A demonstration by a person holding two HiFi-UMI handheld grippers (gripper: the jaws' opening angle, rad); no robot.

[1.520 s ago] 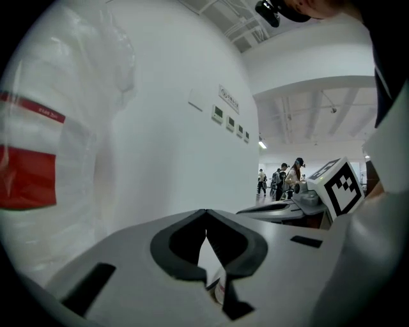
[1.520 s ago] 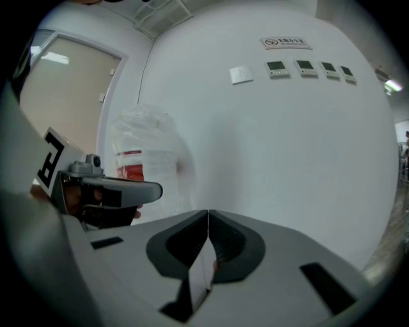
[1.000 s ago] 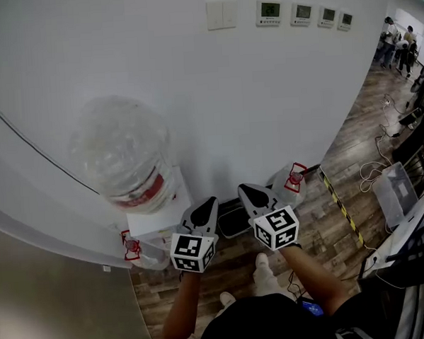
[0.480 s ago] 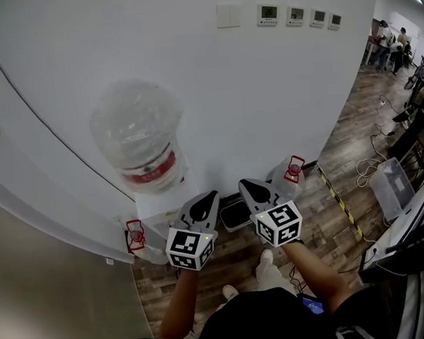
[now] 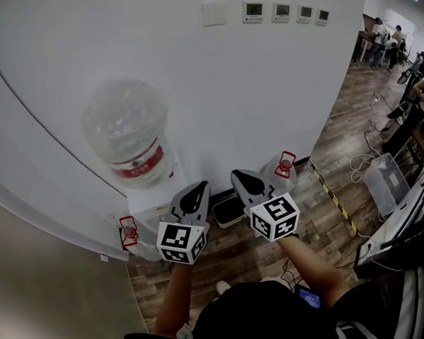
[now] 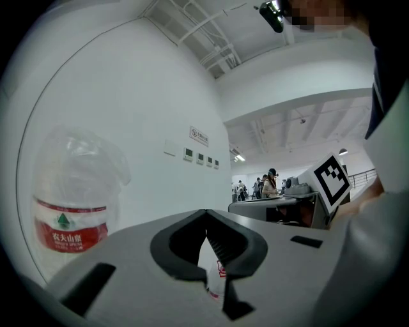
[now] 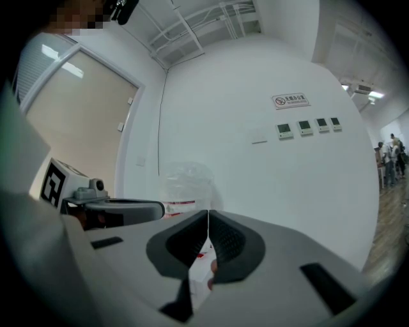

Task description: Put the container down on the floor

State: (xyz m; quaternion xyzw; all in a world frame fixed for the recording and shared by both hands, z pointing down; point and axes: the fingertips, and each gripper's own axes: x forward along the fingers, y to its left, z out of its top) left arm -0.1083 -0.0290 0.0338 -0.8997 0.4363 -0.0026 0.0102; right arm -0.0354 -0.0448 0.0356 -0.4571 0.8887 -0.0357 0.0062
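The container is a big clear water jug (image 5: 125, 138) with a red label. It stands upside down on a white dispenser (image 5: 151, 202) against the wall. The jug also shows at the left of the left gripper view (image 6: 71, 198) and behind the jaws in the right gripper view (image 7: 185, 186). My left gripper (image 5: 194, 191) is held level in front of the dispenser, right of and below the jug, shut and empty. Beside it my right gripper (image 5: 242, 179) is also shut with nothing in it. Both pairs of jaws meet tip to tip (image 6: 206, 217) (image 7: 208, 217). Neither gripper touches the jug.
Two more jugs with red caps sit on the wood floor, one left of the dispenser (image 5: 132, 237), one to its right (image 5: 281, 170). A dark tray (image 5: 227, 210) lies at the wall. Striped floor tape (image 5: 334, 198), a clear box (image 5: 386, 184), cables and desks fill the right; people stand far back (image 5: 386, 36).
Both grippers have risen a little and drifted slightly left in the head view, still side by side and shut. The jug stays on the dispenser.
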